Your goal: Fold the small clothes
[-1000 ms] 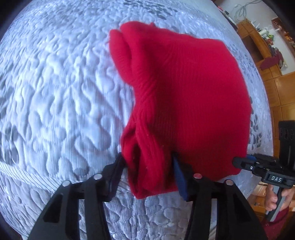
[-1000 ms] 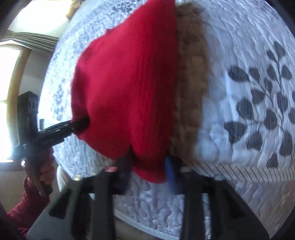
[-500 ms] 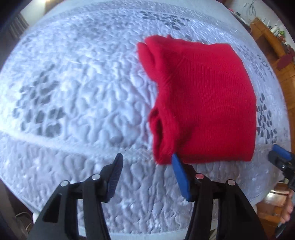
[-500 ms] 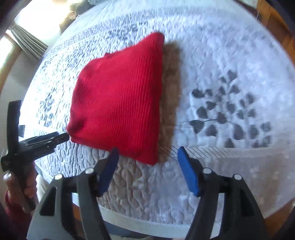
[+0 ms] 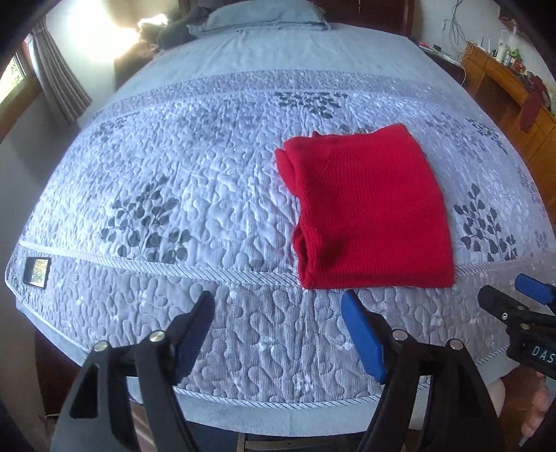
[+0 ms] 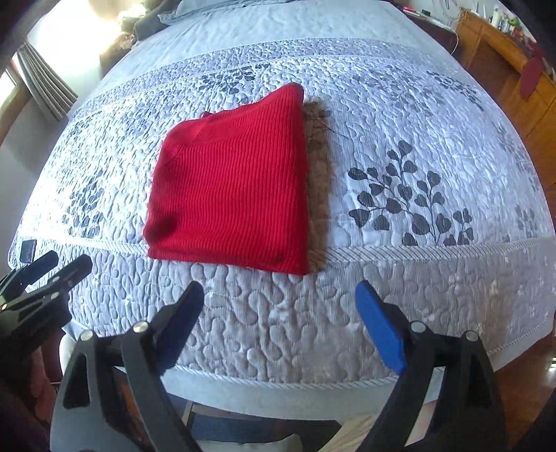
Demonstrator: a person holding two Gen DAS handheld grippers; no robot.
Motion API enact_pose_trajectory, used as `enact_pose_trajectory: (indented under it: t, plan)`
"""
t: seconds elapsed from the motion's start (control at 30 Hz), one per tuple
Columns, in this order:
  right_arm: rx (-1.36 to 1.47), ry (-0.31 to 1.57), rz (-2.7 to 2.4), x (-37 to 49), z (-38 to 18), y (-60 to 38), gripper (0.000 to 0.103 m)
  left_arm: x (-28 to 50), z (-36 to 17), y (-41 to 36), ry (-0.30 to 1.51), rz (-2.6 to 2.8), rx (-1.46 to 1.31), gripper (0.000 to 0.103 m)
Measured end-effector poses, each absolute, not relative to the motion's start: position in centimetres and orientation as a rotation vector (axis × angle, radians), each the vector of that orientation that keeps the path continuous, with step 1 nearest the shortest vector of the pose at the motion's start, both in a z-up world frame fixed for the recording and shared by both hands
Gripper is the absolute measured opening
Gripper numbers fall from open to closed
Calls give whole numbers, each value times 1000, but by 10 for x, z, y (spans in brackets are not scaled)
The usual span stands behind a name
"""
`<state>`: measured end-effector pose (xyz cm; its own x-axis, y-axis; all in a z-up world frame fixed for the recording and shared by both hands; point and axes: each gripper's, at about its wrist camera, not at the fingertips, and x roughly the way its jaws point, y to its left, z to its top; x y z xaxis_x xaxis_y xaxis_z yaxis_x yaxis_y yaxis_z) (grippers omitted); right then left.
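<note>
A quilted bed (image 5: 215,194) is filling both views, a pillow (image 5: 264,15) lying at twelve o'clock. The folded red sweater (image 6: 232,187) is lying near its foot edge (brown fur (image 6: 318,194) peeking out). Both the left gripper (image 5: 278,313) and right gripper (image 6: 279,302) are opening, gripping nothing.

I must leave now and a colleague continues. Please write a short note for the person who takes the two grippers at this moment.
Left gripper: jaws opening, nothing between them.
Right gripper: jaws opening, nothing between them.
Red sweater: lies folded flat on the quilt, near its front seam; both grippers are clear of it.
Brown furry item: partly under the sweater's right edge.
Done: the sweater's fold.
Left: possibly the brown item; cannot tell what it is.
</note>
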<state>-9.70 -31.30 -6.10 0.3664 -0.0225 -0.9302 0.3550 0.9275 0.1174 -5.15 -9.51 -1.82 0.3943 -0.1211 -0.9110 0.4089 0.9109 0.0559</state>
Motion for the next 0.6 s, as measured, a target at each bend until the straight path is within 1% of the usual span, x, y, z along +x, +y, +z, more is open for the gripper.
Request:
enact_pose_trajectory:
  t: [0.27, 0.6]
  plan:
    - [315, 1168, -245, -100, -53, -302, 89, -61, -6, -97, 1068, -335, 310, 76]
    - [316, 1164, -257, -99, -50, -299, 89, -63, -6, -97, 1065, -332, 318, 76]
